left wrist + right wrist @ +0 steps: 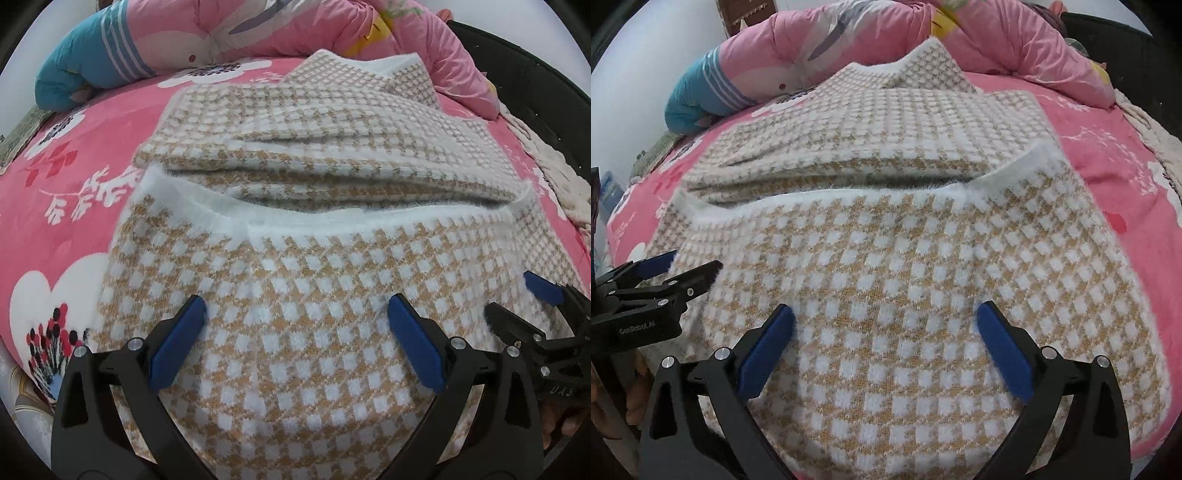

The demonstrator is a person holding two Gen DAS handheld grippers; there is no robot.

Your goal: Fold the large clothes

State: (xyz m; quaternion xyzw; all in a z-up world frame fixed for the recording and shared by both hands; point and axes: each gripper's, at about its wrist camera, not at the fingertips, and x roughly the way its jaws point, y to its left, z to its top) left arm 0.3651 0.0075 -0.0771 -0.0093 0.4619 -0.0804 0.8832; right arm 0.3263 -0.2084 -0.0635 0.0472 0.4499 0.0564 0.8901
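Observation:
A tan-and-white checked knit sweater [295, 280] lies on a pink flowered bed, its near part folded over the rest, with a white ribbed edge [332, 218] across the middle. It also shows in the right wrist view [905, 266]. My left gripper [297, 317] is open just above the near fold, holding nothing. My right gripper [886, 325] is open over the same fold, also empty. Each gripper shows in the other's view: the right one [517, 299] at the sweater's right edge, the left one [679, 266] at its left edge.
The pink bedspread [92, 184] surrounds the sweater. A rolled pink quilt [258, 33] and a teal striped pillow [85, 70] lie along the far side. A cream knit item [554, 173] lies at the right bed edge beside a dark frame [535, 74].

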